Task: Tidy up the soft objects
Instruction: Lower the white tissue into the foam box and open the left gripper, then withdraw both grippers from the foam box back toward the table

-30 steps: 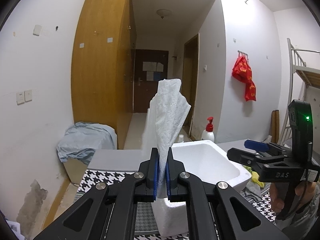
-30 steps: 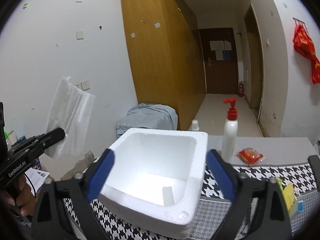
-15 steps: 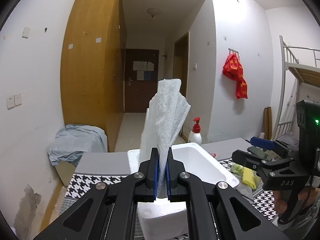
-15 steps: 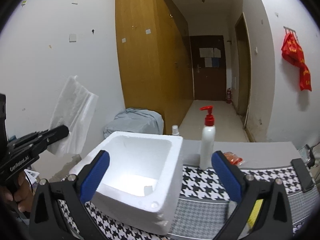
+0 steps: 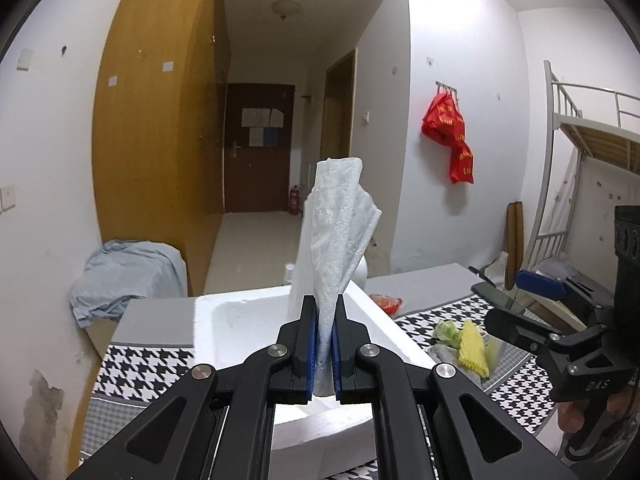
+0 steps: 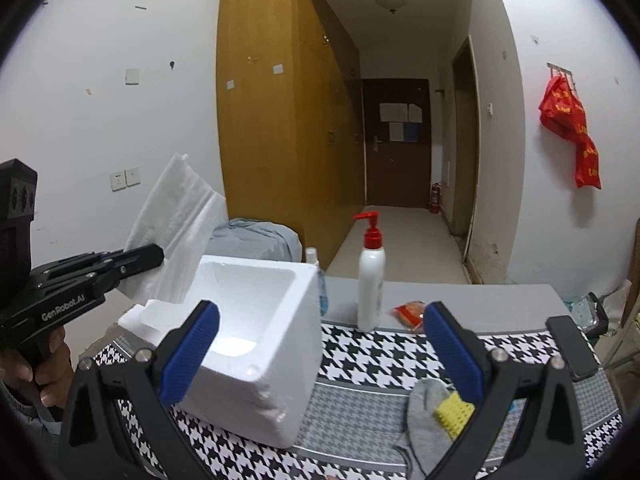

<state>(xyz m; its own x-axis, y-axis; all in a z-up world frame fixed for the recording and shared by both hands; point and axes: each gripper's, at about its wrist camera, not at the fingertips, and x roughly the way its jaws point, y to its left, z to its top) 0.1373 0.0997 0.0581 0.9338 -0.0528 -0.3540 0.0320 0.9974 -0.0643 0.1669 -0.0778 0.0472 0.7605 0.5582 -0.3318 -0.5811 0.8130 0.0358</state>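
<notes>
Left hand-held gripper [image 5: 324,344] clamped; right hand-held gripper [image 6: 320,350] spread wide.

White foam box [image 6: 256,332], black-white houndstooth cloth [image 6: 372,356]

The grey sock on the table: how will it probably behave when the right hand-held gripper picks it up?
The grey sock lies flat and crumpled, so it will likely droop limply. It looks thin, so probably light. The yellow foam net seems to rest on it and may shift. The right hand-held gripper is open above.
</notes>
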